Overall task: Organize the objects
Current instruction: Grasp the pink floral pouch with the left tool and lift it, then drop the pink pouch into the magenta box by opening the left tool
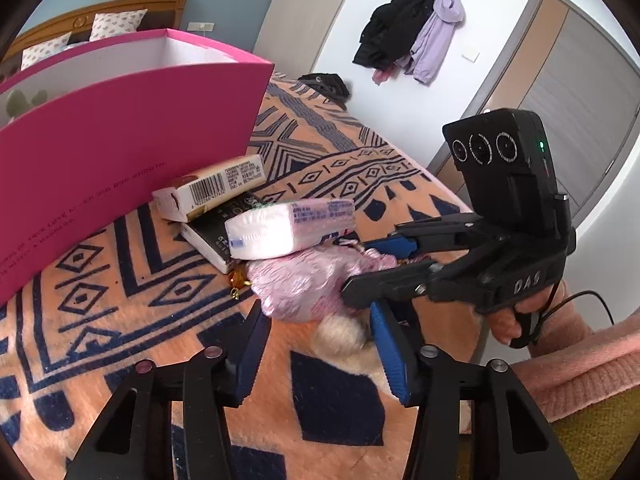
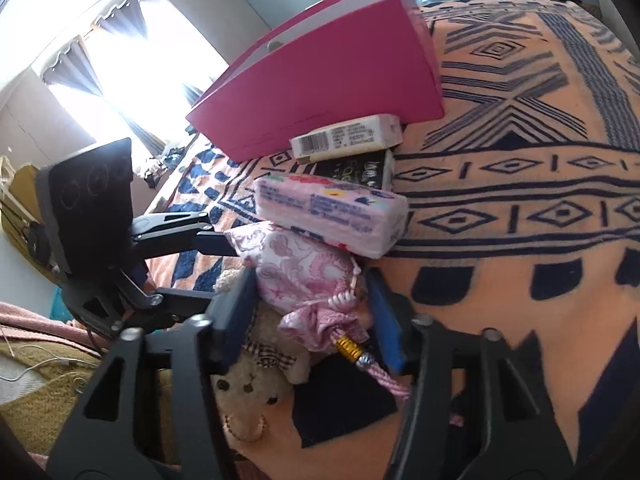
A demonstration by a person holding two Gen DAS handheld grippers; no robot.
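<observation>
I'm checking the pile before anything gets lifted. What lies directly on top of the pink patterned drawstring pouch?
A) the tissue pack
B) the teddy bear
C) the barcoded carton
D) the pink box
A: the tissue pack rests partly across the pink patterned drawstring pouch, while the barcoded carton sits further back on a dark book.
</observation>
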